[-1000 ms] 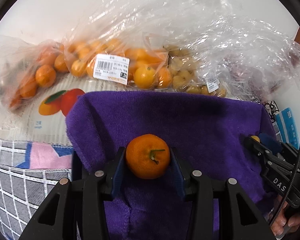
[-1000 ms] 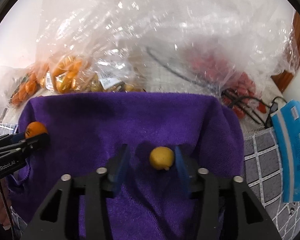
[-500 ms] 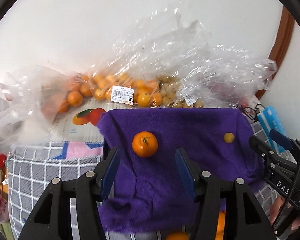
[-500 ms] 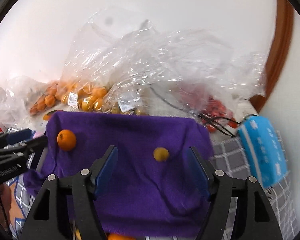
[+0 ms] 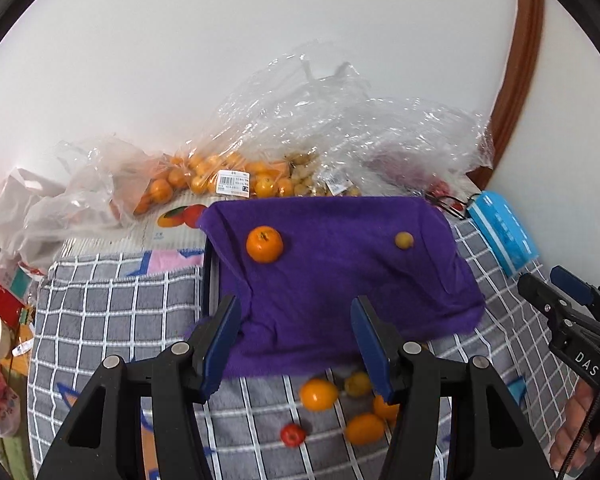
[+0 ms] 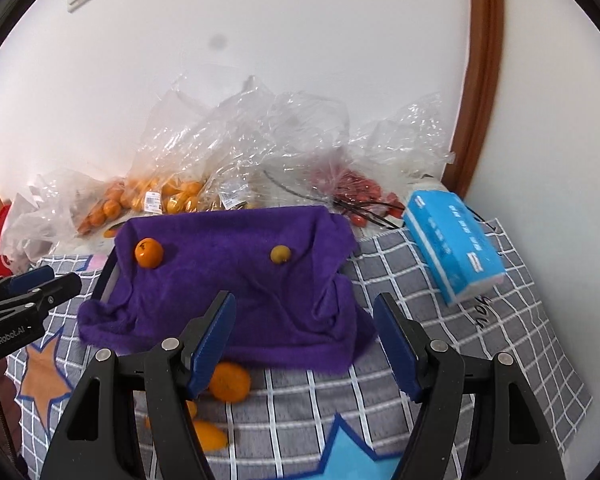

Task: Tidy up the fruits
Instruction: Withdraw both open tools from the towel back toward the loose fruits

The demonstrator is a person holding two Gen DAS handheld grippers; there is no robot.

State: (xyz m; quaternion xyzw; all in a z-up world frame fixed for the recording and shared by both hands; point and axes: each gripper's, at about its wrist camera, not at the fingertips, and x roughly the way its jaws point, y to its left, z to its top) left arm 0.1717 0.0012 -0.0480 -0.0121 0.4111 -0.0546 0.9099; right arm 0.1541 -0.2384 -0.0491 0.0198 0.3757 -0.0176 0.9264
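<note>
Tray (image 5: 206, 280) mostly under purple towel (image 5: 340, 272) — bagged fruit (image 5: 300, 178) blurred by plastic.

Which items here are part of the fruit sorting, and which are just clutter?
In the job:
- tangerine on the purple towel
- small yellow fruit on the towel
- loose fruits in front of the towel
- bagged fruit behind it
- left gripper and right gripper, both open, empty

Lying about:
- tissue pack
- checked cloth
</note>
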